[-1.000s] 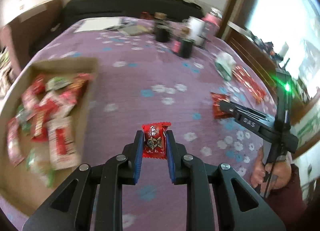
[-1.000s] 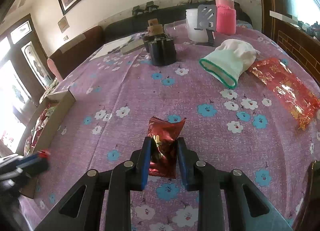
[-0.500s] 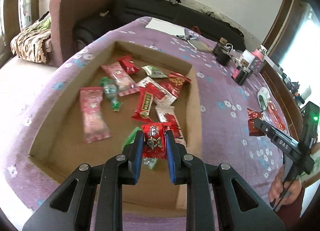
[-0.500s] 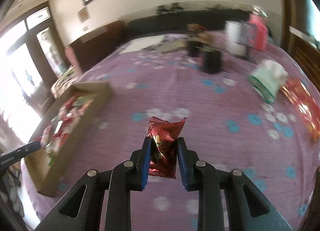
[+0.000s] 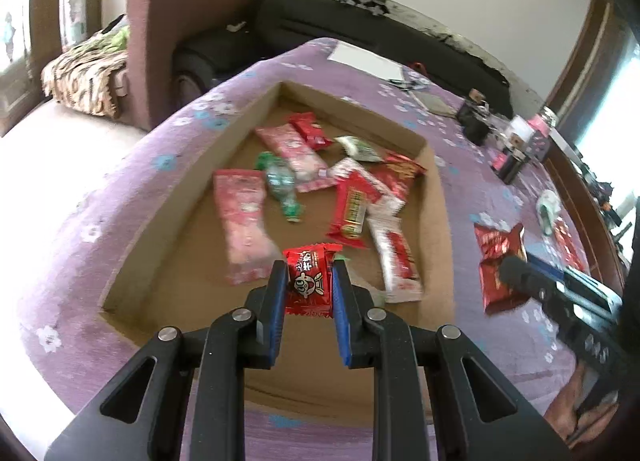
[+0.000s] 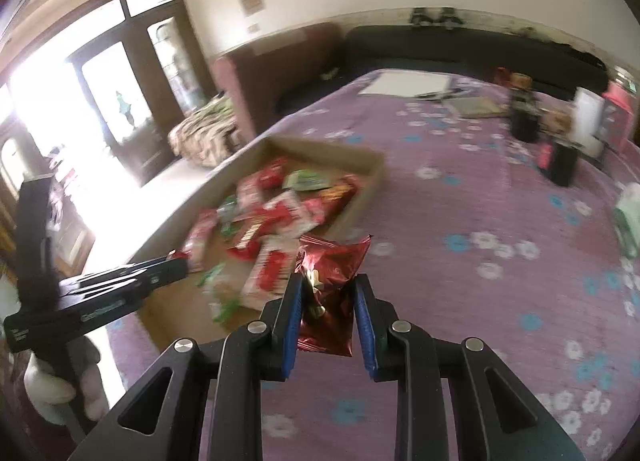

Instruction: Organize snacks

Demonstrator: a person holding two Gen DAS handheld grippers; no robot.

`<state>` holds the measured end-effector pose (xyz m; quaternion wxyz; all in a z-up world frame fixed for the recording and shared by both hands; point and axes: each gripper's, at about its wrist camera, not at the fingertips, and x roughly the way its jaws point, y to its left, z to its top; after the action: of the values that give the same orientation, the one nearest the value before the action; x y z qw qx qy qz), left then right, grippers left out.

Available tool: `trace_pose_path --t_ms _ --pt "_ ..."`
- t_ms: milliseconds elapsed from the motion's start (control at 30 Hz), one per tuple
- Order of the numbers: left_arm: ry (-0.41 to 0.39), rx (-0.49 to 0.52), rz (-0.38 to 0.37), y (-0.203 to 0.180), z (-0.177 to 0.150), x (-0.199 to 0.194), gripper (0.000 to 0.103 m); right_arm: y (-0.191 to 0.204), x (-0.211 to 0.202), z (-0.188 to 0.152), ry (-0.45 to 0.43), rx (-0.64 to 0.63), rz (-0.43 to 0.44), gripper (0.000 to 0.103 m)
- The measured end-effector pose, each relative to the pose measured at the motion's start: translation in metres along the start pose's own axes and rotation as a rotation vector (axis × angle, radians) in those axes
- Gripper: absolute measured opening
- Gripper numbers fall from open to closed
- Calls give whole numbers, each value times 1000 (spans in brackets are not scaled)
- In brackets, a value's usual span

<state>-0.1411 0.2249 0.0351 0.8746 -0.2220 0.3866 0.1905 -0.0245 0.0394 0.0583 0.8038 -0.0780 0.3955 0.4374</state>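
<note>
My left gripper (image 5: pixel 309 286) is shut on a small red candy packet (image 5: pixel 310 281) and holds it above the near part of the shallow cardboard tray (image 5: pixel 244 129). The tray holds several red, pink and green snack packets (image 5: pixel 352 201). My right gripper (image 6: pixel 326 301) is shut on a shiny dark red foil packet (image 6: pixel 332 277) and hangs over the purple cloth just right of the tray (image 6: pixel 360 165). That packet also shows in the left wrist view (image 5: pixel 498 261), right of the tray. The left gripper shows at the left of the right wrist view (image 6: pixel 120 289).
The table wears a purple flowered cloth (image 6: pixel 480 229). Dark cups, a white jug and a pink bottle (image 6: pixel 560 137) stand at the far right. White paper (image 5: pixel 364 59) lies at the far end. A glove and red foil bag (image 5: pixel 556 217) lie to the right. Armchair (image 5: pixel 172 37) beyond the table.
Both grippers have swung left toward the tray with their packets still held. The left one now hangs over the tray's near part; the right one has come up beside the tray.
</note>
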Motion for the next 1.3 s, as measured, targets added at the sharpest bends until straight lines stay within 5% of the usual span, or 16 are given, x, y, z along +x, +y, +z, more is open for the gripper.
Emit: trace_pose_path --t_ms 367,967,1133,1300 --pt "13 -13 91 27 10 12 19 75 47 -7 87 -148 35 25" --pt "-21 7 189 33 11 9 26 110 85 -15 118 -269 -28 25" --pt "-71 11 222 29 13 -6 55 116 83 -18 86 -319 -53 27" --pt "-109 18 246 25 13 -18 55 124 62 -21 19 -363 -56 54"
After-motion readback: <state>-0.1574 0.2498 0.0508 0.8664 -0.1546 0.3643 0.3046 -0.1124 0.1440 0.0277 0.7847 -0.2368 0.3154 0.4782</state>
